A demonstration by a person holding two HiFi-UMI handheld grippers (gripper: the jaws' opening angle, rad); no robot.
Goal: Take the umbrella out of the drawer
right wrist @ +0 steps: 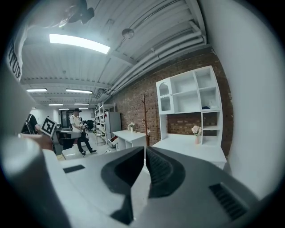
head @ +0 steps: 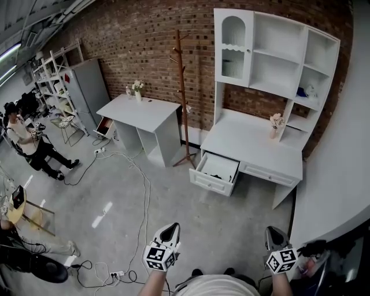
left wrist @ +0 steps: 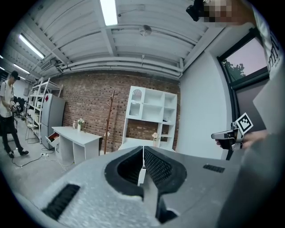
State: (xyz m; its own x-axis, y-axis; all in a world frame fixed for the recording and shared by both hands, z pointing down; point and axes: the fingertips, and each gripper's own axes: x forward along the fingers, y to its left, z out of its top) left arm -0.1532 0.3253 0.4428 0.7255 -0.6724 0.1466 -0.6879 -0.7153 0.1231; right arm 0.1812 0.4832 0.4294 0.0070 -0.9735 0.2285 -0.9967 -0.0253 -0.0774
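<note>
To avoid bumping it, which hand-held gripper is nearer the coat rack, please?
Left: the left hand-held gripper nearly faces the coat rack; the right hand-held gripper stands further right.

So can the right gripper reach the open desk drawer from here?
Probably not yet: the right gripper sits close to the person, with open floor between it and the drawer. Nothing seems to block the way; its jaws are shut.

The place is an industrial studio or lab staged with home furniture: bare brick wall (head: 144, 46), concrete floor (head: 191, 214) strewn with cables (head: 148, 188), exposed ceiling pipes (left wrist: 129, 67), strip lights (left wrist: 109, 12) and metal racks (head: 52, 69), alongside a white hutch desk (head: 254, 141), a plain white table (head: 139, 110) and a wooden coat stand (head: 181, 87).
</note>
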